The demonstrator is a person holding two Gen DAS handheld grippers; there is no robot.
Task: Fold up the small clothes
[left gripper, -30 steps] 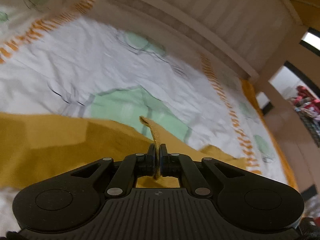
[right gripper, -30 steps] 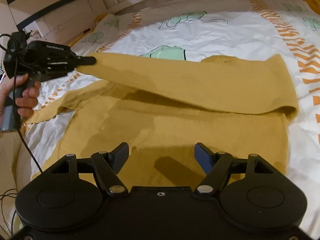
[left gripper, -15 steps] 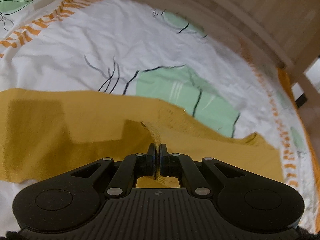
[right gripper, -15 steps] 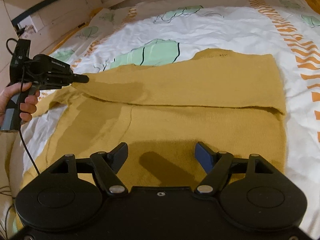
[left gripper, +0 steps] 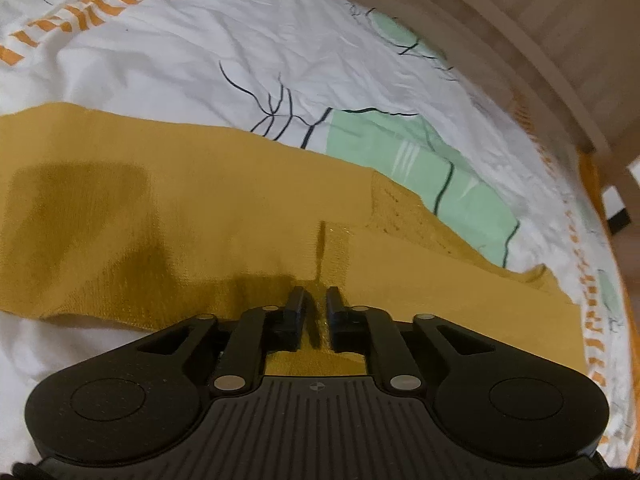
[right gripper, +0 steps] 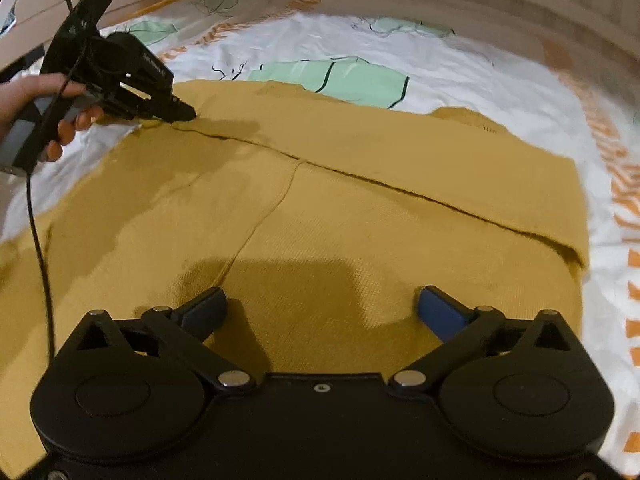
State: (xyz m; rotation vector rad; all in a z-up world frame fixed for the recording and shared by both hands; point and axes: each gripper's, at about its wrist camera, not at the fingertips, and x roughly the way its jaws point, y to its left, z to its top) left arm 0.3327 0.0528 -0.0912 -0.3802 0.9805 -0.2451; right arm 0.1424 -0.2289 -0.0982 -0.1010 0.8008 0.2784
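Sleeve fold being set down on the bed

The right claw (right gripper: 320, 308) hangs wide apart over the mustard-yellow knitted sweater (right gripper: 340, 220) spread on the white patterned bedsheet (right gripper: 460, 76). Farther off, the left claw (left gripper: 316, 308), slightly parted around the cuff, looks to be releasing; next, withdraw cleanly.

My bed (right gripper: 500, 76), under a creased white sheet (left gripper: 160, 60) with green patches, thin black lines and orange dashes, carries the mustard sweater (right gripper: 360, 208), which lies flat on it with a folded band across its far side, a wooden frame (left gripper: 540, 32) beyond.
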